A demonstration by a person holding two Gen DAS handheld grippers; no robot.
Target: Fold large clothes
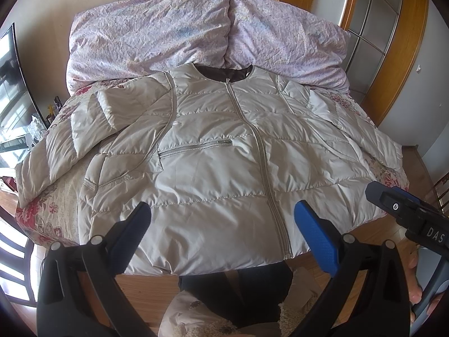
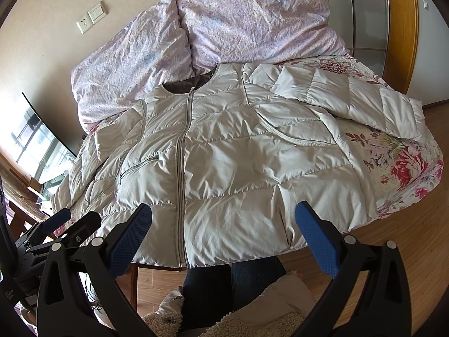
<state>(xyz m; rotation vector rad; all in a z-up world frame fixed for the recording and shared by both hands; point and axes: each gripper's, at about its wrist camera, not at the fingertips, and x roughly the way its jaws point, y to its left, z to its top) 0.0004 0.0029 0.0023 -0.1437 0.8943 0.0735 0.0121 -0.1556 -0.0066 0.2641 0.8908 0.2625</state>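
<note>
At the far left of the left wrist view a television (image 1: 12,90) stands against the wall, with small clutter on the stand (image 1: 42,123) beside it. Next comes the bed (image 1: 45,213), covered by a flowered bedspread with red blooms at its near corner. The jacket (image 1: 213,174), pale, quilted and zipped to the neck, lies face up and flat across the bed, collar toward the far side and hem at the near edge, where it overhangs slightly. Its left sleeve (image 1: 67,140) is bent back across the bedspread; its right sleeve (image 2: 364,98) stretches out toward the bed's right corner. A zipped chest pocket (image 1: 196,146) sits left of the centre zip. Behind the collar a crumpled lilac duvet (image 1: 202,28) is heaped against the wall.

The left gripper (image 1: 221,219) hovers just above the hem, its blue-padded jaws spread wide with nothing between them, one on each side of the lower zip. Right of it, the right gripper (image 2: 224,219) hangs over the hem's right half, likewise wide apart and empty; its body shows at the right edge of the left view. Below the hem the person's dark trousers (image 2: 207,286) and a fleecy garment (image 2: 280,309) appear. At the far right are a wooden floor (image 2: 407,224) and a wood-framed glass door (image 1: 373,16).
</note>
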